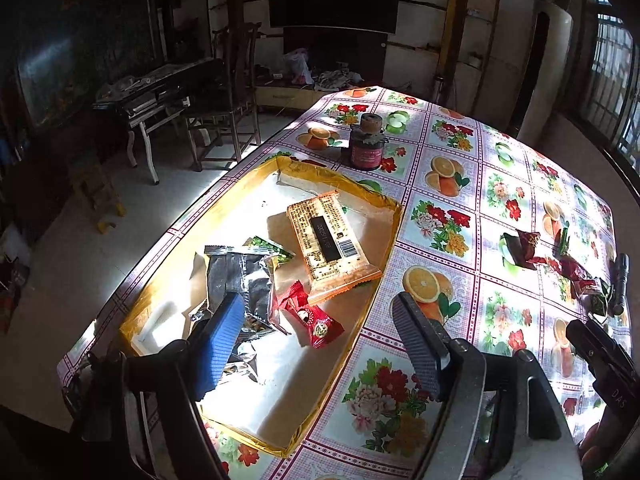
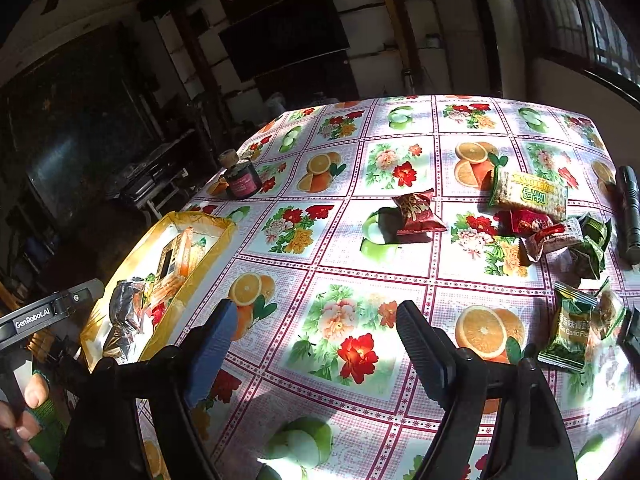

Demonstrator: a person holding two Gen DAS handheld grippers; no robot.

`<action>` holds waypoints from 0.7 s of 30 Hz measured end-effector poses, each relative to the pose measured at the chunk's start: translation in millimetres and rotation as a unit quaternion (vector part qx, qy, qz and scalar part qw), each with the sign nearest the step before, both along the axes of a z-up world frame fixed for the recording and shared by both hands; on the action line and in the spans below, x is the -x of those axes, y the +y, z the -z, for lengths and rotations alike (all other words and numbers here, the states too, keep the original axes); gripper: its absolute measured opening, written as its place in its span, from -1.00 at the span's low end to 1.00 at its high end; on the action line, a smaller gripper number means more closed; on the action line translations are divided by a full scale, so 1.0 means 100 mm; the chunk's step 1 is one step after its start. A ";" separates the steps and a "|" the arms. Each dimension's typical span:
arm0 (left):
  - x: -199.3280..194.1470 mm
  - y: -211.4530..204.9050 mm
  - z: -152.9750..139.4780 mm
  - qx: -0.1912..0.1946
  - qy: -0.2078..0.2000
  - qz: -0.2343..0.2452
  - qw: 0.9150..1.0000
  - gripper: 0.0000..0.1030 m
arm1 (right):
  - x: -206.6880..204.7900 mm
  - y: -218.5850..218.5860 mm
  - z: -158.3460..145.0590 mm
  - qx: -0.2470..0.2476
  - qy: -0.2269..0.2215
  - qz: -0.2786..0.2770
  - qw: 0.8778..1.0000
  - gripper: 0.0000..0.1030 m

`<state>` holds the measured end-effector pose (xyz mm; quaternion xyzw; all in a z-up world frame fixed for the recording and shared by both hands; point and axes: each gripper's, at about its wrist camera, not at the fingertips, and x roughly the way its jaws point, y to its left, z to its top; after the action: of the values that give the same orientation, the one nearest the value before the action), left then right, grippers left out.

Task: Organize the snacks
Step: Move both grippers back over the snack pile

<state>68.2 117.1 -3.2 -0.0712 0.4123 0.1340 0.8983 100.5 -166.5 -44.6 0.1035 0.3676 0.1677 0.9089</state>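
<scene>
A shallow gold-edged box (image 1: pixel 384 236) lies on the table's left side and holds an orange biscuit pack (image 1: pixel 328 240), a silver foil pack (image 1: pixel 240 280), a small green packet (image 1: pixel 272 249) and a red candy (image 1: pixel 312 320). My left gripper (image 1: pixel 320 340) is open and empty above the box's near right part. My right gripper (image 2: pixel 316 344) is open and empty over bare tablecloth. Loose snacks lie to its right: a dark red packet (image 2: pixel 418 212), a green-yellow pack (image 2: pixel 528 196), red candies (image 2: pixel 532 224) and a green pea packet (image 2: pixel 570 332). The box also shows in the right wrist view (image 2: pixel 224 236).
A dark jar (image 1: pixel 366 144) with a cork lid stands beyond the box; it also shows in the right wrist view (image 2: pixel 242 178). A black flashlight (image 2: pixel 630 212) lies at the table's right edge. The fruit-patterned tablecloth (image 2: pixel 360 240) covers the table. Chairs and a side table stand left.
</scene>
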 end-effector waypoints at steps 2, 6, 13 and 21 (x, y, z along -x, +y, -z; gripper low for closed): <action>0.00 -0.05 -0.01 -0.003 -0.001 0.001 1.000 0.48 | 0.04 -0.15 0.02 -0.001 0.002 0.012 1.000 0.65; 0.00 -0.16 -0.01 -0.006 -0.001 0.006 1.000 0.48 | 0.13 -0.38 0.04 -0.001 0.003 0.030 1.000 0.65; -0.04 -0.54 0.07 -0.005 0.010 0.047 0.999 0.53 | 0.31 -0.82 0.07 0.008 0.003 0.076 0.997 0.68; -0.29 -1.41 0.22 -0.009 0.041 0.152 0.988 0.53 | 0.39 -1.39 0.24 0.024 0.025 0.153 0.988 0.68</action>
<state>97.6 -24.2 -24.8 0.0056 0.4533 0.0026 0.8913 62.0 -305.1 -68.8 0.1405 0.3740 0.0152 0.9166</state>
